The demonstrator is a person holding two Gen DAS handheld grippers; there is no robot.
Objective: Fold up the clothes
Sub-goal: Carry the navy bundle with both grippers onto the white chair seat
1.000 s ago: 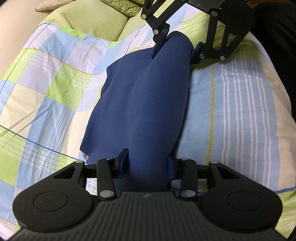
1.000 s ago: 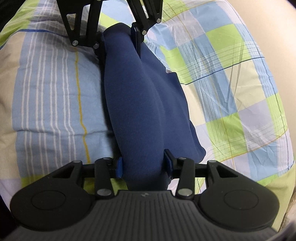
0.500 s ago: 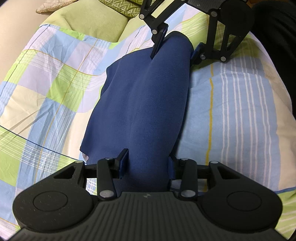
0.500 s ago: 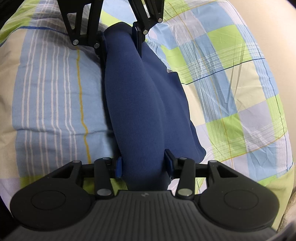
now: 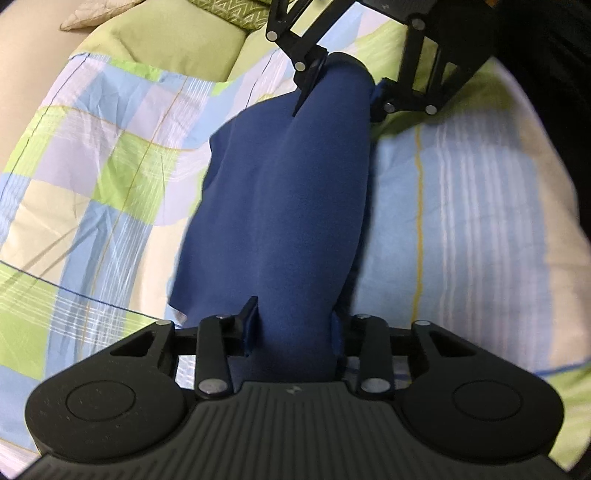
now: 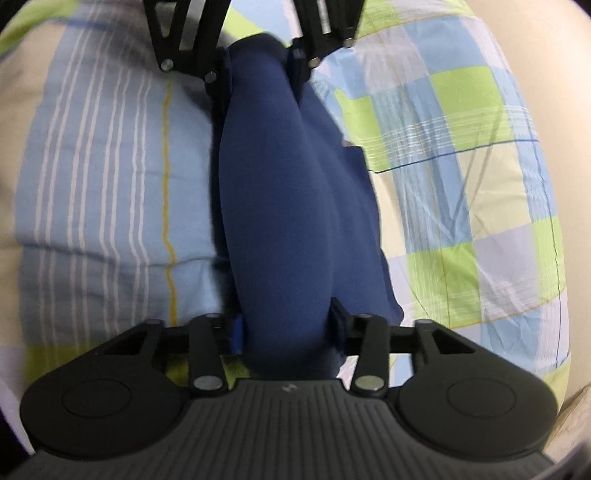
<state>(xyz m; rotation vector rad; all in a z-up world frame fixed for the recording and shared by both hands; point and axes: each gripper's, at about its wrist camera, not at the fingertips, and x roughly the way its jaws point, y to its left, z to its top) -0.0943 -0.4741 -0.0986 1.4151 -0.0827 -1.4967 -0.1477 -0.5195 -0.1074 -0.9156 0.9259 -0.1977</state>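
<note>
A dark blue garment [image 5: 288, 206] hangs stretched between my two grippers above the bed; it also shows in the right wrist view [image 6: 284, 206]. My left gripper [image 5: 293, 328] is shut on its near end, with cloth bulging between the fingers. My right gripper [image 6: 286, 328] is shut on the opposite end. Each gripper shows at the top of the other's view: the right gripper [image 5: 340, 88] and the left gripper [image 6: 258, 62]. A loose flap of the garment [image 5: 218, 177] droops to one side toward the bedspread.
A checked bedspread in blue, green and cream [image 5: 92, 177] lies below, with a striped blue panel [image 5: 461, 206]. A plain green pillow [image 5: 166, 40] and a patterned one [image 5: 236, 11] lie at the far end. A beige surface [image 6: 546, 55] borders the bed.
Both grippers keep their hold on the garment. The views have shifted slightly and show motion blur; the two grippers look a little closer together and the cloth hangs slightly fuller.
</note>
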